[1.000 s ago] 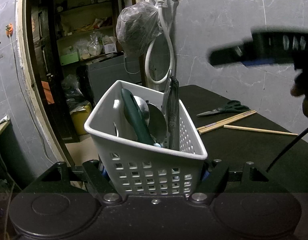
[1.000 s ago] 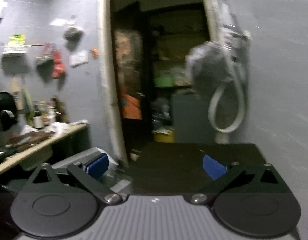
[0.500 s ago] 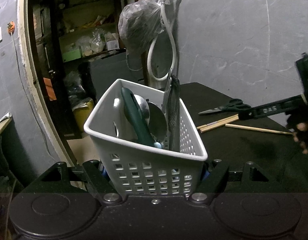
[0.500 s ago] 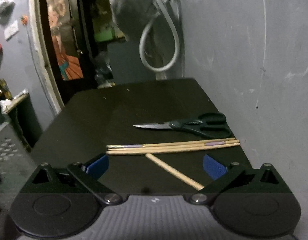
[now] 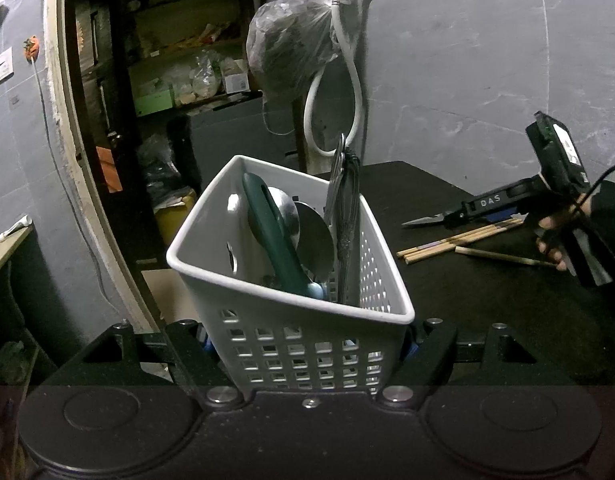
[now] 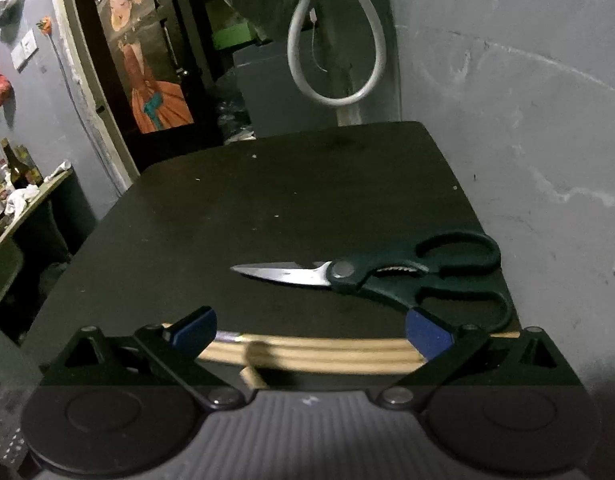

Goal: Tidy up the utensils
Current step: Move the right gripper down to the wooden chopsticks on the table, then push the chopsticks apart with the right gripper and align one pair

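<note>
My left gripper (image 5: 307, 342) is shut on the lower wall of a white perforated basket (image 5: 267, 282), which tilts a little. Inside stand a green-handled utensil (image 5: 271, 236), a metal spoon (image 5: 313, 236) and dark metal handles (image 5: 345, 216). On the black table (image 6: 267, 200), a pair of wooden chopsticks (image 6: 307, 350) lies crosswise between the blue pads of my right gripper (image 6: 310, 326), which is open and holds nothing. One more chopstick (image 5: 503, 258) lies apart, nearer the hand. Black-handled scissors (image 6: 371, 276) lie just beyond, blades pointing left.
A grey wall (image 6: 527, 120) runs close along the table's right edge. A white hose loop (image 5: 333, 120) and a plastic bag (image 5: 291, 56) hang from a tap behind the table. A dark doorway (image 5: 147, 100) opens at the left, with a cluttered side counter (image 6: 23, 200).
My right gripper has swung from facing the doorway down to the table, ending low over the chopsticks in front of the scissors. The left gripper and basket have stayed put.
</note>
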`<action>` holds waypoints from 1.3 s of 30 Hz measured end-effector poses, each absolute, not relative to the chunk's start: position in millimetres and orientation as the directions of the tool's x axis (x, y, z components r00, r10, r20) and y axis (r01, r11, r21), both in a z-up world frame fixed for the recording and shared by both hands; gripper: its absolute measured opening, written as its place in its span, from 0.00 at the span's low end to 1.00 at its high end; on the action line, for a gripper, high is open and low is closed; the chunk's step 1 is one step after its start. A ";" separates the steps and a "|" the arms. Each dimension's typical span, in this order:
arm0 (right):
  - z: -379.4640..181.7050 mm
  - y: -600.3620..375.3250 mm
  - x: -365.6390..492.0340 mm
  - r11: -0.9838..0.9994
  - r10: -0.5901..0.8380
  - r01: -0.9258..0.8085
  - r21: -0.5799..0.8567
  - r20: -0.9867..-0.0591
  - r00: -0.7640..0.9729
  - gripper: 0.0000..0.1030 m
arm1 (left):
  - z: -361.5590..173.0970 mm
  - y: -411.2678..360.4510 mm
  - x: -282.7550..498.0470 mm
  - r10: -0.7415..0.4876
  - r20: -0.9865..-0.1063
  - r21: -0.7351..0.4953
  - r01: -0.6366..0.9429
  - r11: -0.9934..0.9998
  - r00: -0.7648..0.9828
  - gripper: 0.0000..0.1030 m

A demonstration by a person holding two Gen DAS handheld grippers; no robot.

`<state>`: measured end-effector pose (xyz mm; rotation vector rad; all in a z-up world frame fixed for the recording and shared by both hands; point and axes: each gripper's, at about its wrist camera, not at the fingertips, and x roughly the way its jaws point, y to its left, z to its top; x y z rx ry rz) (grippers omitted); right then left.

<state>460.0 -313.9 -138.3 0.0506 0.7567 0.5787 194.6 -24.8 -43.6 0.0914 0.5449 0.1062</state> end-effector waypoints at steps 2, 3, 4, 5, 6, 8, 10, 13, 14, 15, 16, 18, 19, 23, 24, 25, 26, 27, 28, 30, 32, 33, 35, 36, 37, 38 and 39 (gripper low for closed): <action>-142.8 -316.3 467.8 0.851 0.503 -0.456 0.261 -0.658 0.561 0.99 | -43.9 -24.8 194.3 0.127 -0.512 0.115 -0.079 0.990 0.849 0.76; -143.6 -318.6 467.9 0.853 0.501 -0.449 0.266 -0.656 0.564 0.99 | -43.9 -24.8 194.2 0.128 -0.512 0.115 -0.080 0.990 0.849 0.76; -143.7 -321.0 467.4 0.855 0.499 -0.443 0.269 -0.658 0.564 0.99 | -44.0 -25.2 193.9 0.129 -0.512 0.115 -0.081 0.990 0.849 0.76; -143.8 -323.9 466.4 0.856 0.500 -0.437 0.276 -0.658 0.563 0.99 | -44.1 -25.1 193.9 0.129 -0.511 0.116 -0.080 0.990 0.850 0.76; -143.7 -327.9 464.3 0.855 0.504 -0.429 0.290 -0.657 0.560 0.99 | -44.3 -25.0 193.9 0.128 -0.511 0.116 -0.080 0.990 0.850 0.76; -144.9 -334.2 459.5 0.855 0.508 -0.417 0.308 -0.657 0.557 0.99 | -44.8 -25.1 193.6 0.128 -0.510 0.117 -0.078 0.990 0.851 0.76; -145.6 -339.6 450.8 0.855 0.511 -0.411 0.317 -0.658 0.553 0.99 | -45.6 -25.1 192.8 0.125 -0.509 0.118 -0.075 0.990 0.851 0.76; -145.6 -346.3 439.7 0.851 0.519 -0.401 0.338 -0.655 0.549 0.99 | -46.2 -24.2 192.2 0.121 -0.508 0.119 -0.070 0.991 0.853 0.76; -145.7 -348.4 433.2 0.851 0.520 -0.400 0.340 -0.655 0.549 0.99 | -46.5 -23.8 192.0 0.119 -0.507 0.119 -0.068 0.991 0.854 0.76; -145.9 -348.7 427.3 0.852 0.518 -0.402 0.336 -0.655 0.551 0.99 | -46.8 -23.6 191.7 0.117 -0.506 0.119 -0.066 0.991 0.855 0.76; -146.2 -348.2 419.8 0.854 0.513 -0.407 0.325 -0.655 0.554 0.99 | -46.9 -23.4 191.6 0.116 -0.505 0.120 -0.063 0.991 0.855 0.76; -145.5 -346.4 404.1 0.853 0.509 -0.426 0.300 -0.657 0.557 0.99 | -47.2 -22.5 191.4 0.111 -0.504 0.120 -0.058 0.991 0.857 0.76; -144.7 -343.9 395.5 0.854 0.505 -0.433 0.288 -0.658 0.559 0.99 | -47.4 -22.5 191.4 0.109 -0.503 0.121 -0.055 0.991 0.857 0.76; -143.0 -336.3 364.4 0.842 0.515 -0.468 0.268 -0.660 0.547 0.99 | -48.4 -20.7 190.9 0.099 -0.500 0.121 -0.044 0.992 0.860 0.76; -142.4 -335.5 358.4 0.839 0.521 -0.468 0.278 -0.659 0.542 0.99 | -49.0 -20.4 190.0 0.096 -0.499 0.121 -0.040 0.992 0.861 0.76; -141.4 -335.4 353.0 0.836 0.529 -0.465 0.292 -0.657 0.538 0.99 | -49.2 -20.1 189.8 0.093 -0.499 0.121 -0.037 0.992 0.862 0.76; -140.5 -334.9 347.1 0.831 0.538 -0.462 0.310 -0.655 0.530 0.99 | -49.3 -19.6 189.9 0.090 -0.498 0.121 -0.034 0.992 0.862 0.76; -139.7 -334.2 342.1 0.826 0.547 -0.464 0.321 -0.654 0.522 0.99 | -49.3 -19.1 190.2 0.088 -0.498 0.121 -0.031 0.992 0.863 0.76; -138.3 -333.0 335.6 0.822 0.552 -0.470 0.322 -0.654 0.517 0.99 | -49.3 -18.7 190.6 0.086 -0.498 0.121 -0.029 0.992 0.863 0.76; -134.7 -333.5 324.0 0.827 0.547 -0.465 0.317 -0.650 0.528 0.99 | -49.7 -18.0 190.3 0.082 -0.497 0.121 -0.024 0.992 0.864 0.76; -129.2 -339.0 314.4 0.839 0.535 -0.439 0.323 -0.637 0.555 0.99 | -50.3 -17.3 190.0 0.078 -0.496 0.121 -0.020 0.992 0.865 0.76; -126.7 -342.3 310.2 0.844 0.529 -0.429 0.323 -0.634 0.564 0.99 | -50.3 -17.0 189.9 0.076 -0.496 0.121 -0.018 0.993 0.865 0.76; -122.0 -347.6 301.3 0.857 0.506 -0.416 0.304 -0.647 0.571 0.98 | -50.3 -17.0 189.7 0.073 -0.495 0.121 -0.015 0.993 0.866 0.76; -120.6 -350.3 296.6 0.863 0.493 -0.413 0.289 -0.657 0.570 0.97 | -50.5 -16.3 189.4 0.072 -0.494 0.120 -0.014 0.993 0.867 0.76; -119.4 -353.5 290.1 0.869 0.480 -0.411 0.274 -0.665 0.572 0.96 | -50.6 -16.0 189.4 0.071 -0.493 0.119 -0.013 0.993 0.867 0.76; -119.7 -356.2 285.3 0.873 0.472 -0.412 0.262 -0.669 0.574 0.95 | -50.8 -16.0 189.1 0.070 -0.492 0.119 -0.012 0.993 0.868 0.76; -119.2 -358.5 278.1 0.875 0.464 -0.415 0.249 -0.676 0.572 0.94 | -50.9 -16.0 189.0 0.069 -0.491 0.120 -0.011 0.993 0.868 0.76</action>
